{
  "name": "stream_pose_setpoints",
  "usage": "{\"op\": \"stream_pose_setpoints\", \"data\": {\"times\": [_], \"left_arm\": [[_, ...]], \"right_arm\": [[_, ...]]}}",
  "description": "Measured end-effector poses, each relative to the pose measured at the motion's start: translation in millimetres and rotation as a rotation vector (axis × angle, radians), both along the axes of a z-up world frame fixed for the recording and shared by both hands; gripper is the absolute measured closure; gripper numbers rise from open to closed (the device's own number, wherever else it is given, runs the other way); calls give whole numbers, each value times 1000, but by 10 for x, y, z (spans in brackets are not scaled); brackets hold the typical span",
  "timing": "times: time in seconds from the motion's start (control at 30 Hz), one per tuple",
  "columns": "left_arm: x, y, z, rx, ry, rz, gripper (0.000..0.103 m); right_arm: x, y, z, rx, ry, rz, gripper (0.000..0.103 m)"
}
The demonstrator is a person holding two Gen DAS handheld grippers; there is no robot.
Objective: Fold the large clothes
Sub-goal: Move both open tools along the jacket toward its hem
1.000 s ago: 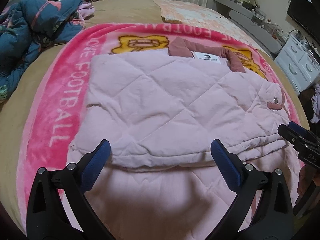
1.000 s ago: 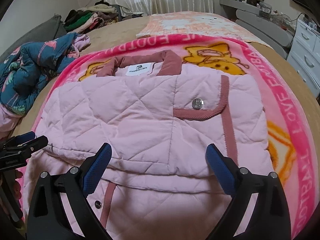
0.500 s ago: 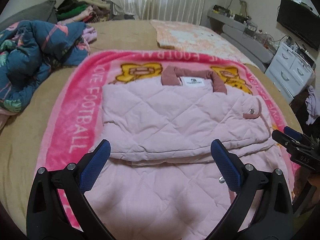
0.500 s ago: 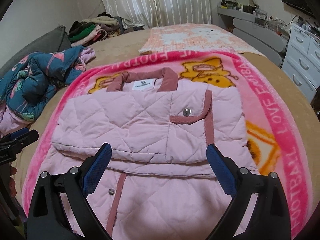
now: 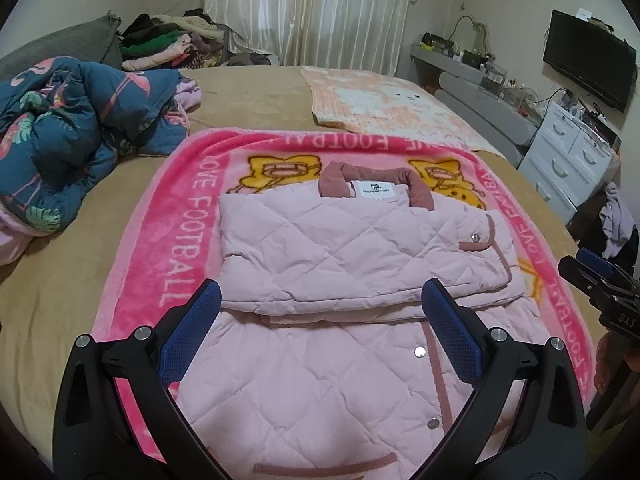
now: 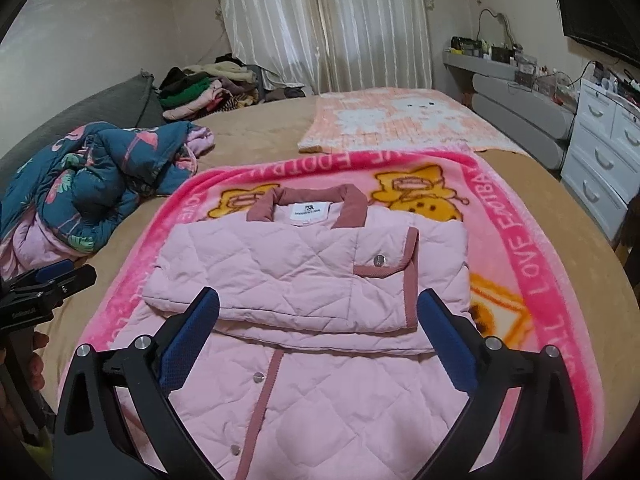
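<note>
A pale pink quilted jacket [image 5: 344,256] [image 6: 304,268] with a dusty-rose collar lies flat on a bright pink cartoon blanket [image 5: 176,240] [image 6: 532,264]. Its sides are folded in over the chest, and the lower half spreads toward me. My left gripper [image 5: 320,300] hovers open above the fold line, nothing between its blue pads. My right gripper [image 6: 318,308] hangs open over the same fold, holding nothing. Each gripper shows at the edge of the other's view: the right gripper [image 5: 600,280] and the left gripper [image 6: 44,284].
A crumpled dark blue flamingo-print quilt [image 5: 68,132] [image 6: 88,184] lies left of the blanket. A peach patterned throw [image 5: 380,100] lies further back on the tan bed [image 5: 256,96]. Piled clothes [image 6: 204,88] sit far left; white drawers [image 6: 612,152] stand right.
Both grippers have drawn back and up from the jacket, so more of the bed and room shows. The jacket stays folded as it was.
</note>
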State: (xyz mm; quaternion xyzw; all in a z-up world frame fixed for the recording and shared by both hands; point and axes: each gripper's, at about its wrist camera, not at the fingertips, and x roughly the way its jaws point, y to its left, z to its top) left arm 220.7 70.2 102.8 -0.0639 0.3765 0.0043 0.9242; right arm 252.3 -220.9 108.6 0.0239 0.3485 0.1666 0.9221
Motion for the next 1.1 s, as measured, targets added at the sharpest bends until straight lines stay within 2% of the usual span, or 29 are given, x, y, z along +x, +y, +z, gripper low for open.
{"op": "stream_pose_setpoints", "data": {"times": [0.6, 0.83, 1.1], "left_arm": [[-531, -74, 432, -16, -117, -28, 9], [-727, -84, 530, -8, -154, -34, 9], [-915, -117, 554, -8, -179, -39, 9]], "right_arm": [[-608, -10, 533, 8, -128, 18, 4], [-822, -60, 635, -3, -177, 9, 4], [-987, -141, 640, -3, -187, 7, 4]]}}
